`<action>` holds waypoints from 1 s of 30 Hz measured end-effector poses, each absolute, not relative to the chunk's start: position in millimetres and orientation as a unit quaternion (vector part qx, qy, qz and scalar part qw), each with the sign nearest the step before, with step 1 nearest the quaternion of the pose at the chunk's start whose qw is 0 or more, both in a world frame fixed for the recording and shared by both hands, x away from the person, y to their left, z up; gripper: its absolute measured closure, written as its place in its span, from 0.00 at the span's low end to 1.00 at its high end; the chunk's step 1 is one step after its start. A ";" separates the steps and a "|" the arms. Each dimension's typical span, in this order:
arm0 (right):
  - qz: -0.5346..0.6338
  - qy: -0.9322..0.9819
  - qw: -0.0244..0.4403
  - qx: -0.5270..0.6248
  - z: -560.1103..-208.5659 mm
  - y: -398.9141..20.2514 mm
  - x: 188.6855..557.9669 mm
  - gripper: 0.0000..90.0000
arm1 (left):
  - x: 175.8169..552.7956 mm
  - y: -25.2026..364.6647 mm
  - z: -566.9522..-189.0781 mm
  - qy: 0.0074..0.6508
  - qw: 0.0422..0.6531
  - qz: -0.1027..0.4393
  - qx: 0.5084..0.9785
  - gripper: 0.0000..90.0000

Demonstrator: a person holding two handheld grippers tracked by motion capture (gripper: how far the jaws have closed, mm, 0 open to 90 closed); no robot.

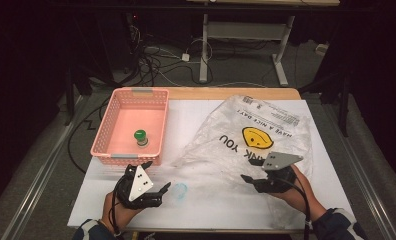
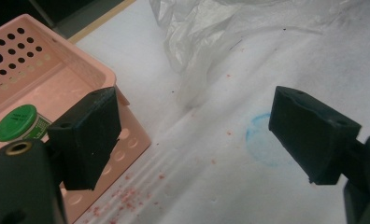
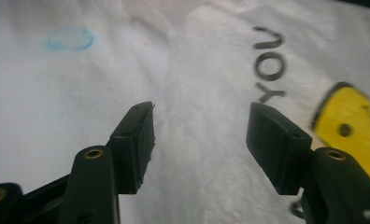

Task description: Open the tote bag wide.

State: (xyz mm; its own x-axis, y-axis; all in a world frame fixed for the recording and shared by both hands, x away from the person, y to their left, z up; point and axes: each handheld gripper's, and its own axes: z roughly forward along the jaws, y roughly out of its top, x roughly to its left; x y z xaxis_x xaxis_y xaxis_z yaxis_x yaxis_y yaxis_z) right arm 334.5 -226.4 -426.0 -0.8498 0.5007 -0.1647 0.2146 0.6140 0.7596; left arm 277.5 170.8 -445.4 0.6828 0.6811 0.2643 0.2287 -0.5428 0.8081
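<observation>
White paper covers the tabletop [image 1: 211, 200] I work over, and on it the clear plastic bag [image 1: 246, 145] with its yellow smiley lies crumpled right of centre. My right gripper [image 1: 253, 181] hovers at the bag's near edge, fingers [image 3: 276, 144] apart, gripping nothing. My left gripper [image 1: 156, 192] rests near a blue ring, fingers [image 2: 87, 135] spread wide and empty, beside the pink basket [image 1: 103, 137] holding a green-capped bottle [image 1: 140, 138].
</observation>
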 end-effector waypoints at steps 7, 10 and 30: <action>0.325 0.908 0.186 0.189 -450.0 -202.9 346.3 0.45 | 278.4 169.7 -446.5 0.273 0.387 0.289 0.832 0.18; 0.304 0.912 0.186 0.202 -457.4 -198.7 355.0 0.48 | 279.2 169.3 -447.1 0.272 0.386 0.288 0.833 0.18; 0.339 0.880 0.243 0.227 -427.9 -195.8 356.3 1.00 | 280.6 169.0 -447.2 0.274 0.379 0.291 0.835 0.18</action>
State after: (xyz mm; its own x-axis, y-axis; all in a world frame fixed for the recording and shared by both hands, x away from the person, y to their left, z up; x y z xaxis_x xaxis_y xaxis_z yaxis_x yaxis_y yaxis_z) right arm 356.3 -195.8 -427.9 -0.7791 0.5642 -0.2733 0.2347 0.6668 0.7073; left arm 280.6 169.0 -447.2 0.6810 0.6776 0.2777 0.2370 -0.5627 0.7919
